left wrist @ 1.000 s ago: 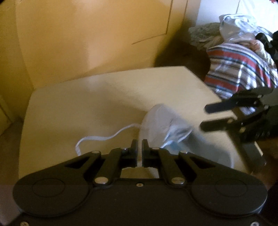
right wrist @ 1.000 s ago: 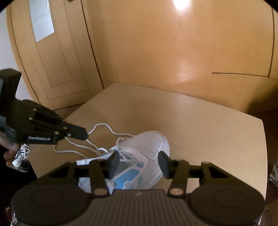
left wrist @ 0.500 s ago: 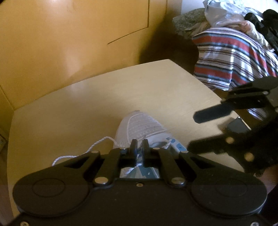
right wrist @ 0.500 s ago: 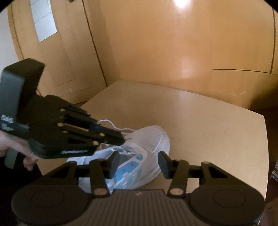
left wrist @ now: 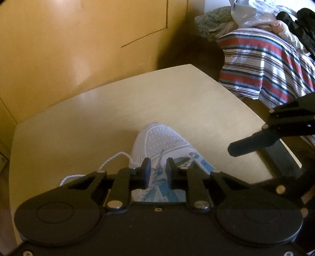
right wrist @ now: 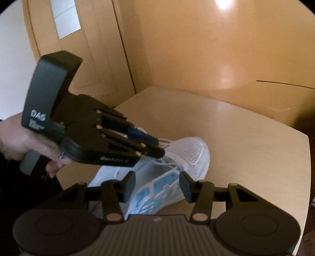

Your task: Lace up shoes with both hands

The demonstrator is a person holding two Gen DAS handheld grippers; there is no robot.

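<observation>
Left wrist: shoe seemingly under gripper

Shoe on tabletop, toe toward wall. Lace trails left of shoe. Bed right of tabletop, clothes on it.

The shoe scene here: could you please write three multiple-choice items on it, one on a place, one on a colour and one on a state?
1. Where does the shoe stand?
A. on the table
B. on the floor
C. on the striped cloth

2. What colour are the shoe's side markings?
A. red
B. blue
C. green

3. How is the right gripper?
A. shut on the lace
B. open
C. shut on the shoe

Answers:
1 A, its sole rests on the tabletop.
2 B, blue patches show on its white side.
3 B, its fingers stand wide apart, gripping nothing.
</observation>
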